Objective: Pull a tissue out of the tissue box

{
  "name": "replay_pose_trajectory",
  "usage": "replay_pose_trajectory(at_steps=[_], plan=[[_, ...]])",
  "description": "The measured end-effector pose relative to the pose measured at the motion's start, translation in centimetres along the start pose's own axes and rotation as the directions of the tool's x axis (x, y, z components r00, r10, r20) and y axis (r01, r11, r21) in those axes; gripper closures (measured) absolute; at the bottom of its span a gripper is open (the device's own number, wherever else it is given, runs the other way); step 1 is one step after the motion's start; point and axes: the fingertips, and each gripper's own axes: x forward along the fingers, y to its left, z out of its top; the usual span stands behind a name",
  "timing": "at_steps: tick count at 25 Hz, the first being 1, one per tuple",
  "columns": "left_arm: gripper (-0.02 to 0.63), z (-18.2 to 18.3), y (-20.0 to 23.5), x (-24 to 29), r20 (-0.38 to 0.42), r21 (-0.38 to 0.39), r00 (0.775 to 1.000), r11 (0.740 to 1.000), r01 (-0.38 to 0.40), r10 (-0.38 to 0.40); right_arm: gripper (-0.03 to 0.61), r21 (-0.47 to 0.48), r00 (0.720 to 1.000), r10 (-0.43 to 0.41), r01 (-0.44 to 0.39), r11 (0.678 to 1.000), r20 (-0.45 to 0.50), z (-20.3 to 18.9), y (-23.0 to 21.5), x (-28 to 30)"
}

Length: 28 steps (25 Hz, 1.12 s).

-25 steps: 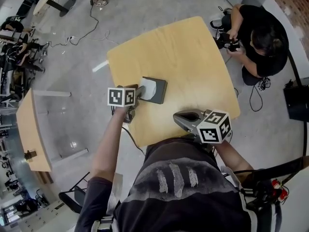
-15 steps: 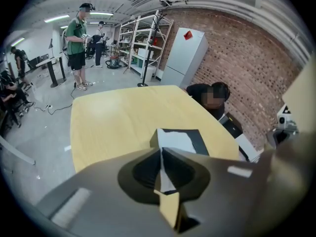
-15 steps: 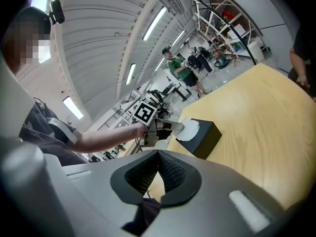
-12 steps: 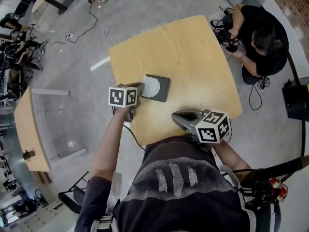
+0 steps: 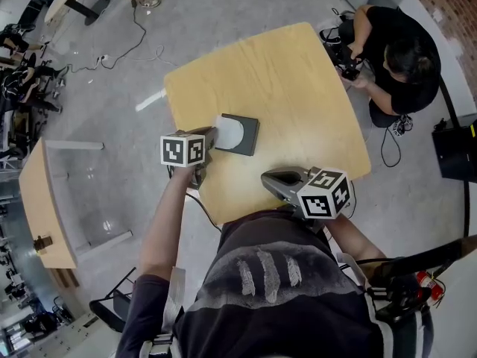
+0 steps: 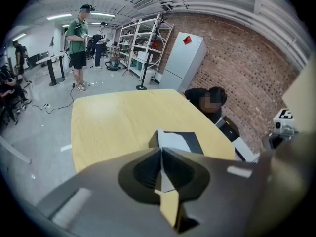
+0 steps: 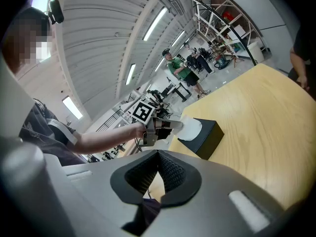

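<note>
Pinching tissue (image 6: 174,141), left tool (image 6: 161,151) fully closed.

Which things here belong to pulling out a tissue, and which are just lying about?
Job: tissue box, tissue, left tongs shut on the tissue, right tongs shut, empty.
Lying about: crouching person, floor cables, side table, black case.

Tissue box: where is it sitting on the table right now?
In the head view the tissue box sits on the wooden table, left of its middle, right in front of the left gripper, whose jaws are shut on the tissue.
</note>
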Motion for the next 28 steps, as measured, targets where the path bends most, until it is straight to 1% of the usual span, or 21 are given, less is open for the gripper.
replay_pose_trajectory(at_steps=[11, 28], plan=[[0.604, 0.6, 0.0, -0.4, 0.039, 0.001, 0.999, 1.000, -0.007, 0.007, 0.581, -0.012, 1.000, 0.014, -0.014, 1.000, -0.011, -0.2, 0.1, -0.2], [0.604, 0.8, 1.1, -1.3, 0.064, -0.010, 0.998, 1.000, -0.026, 0.026, 0.581, -0.017, 1.000, 0.019, -0.019, 1.000, -0.011, -0.2, 0.4, 0.2]])
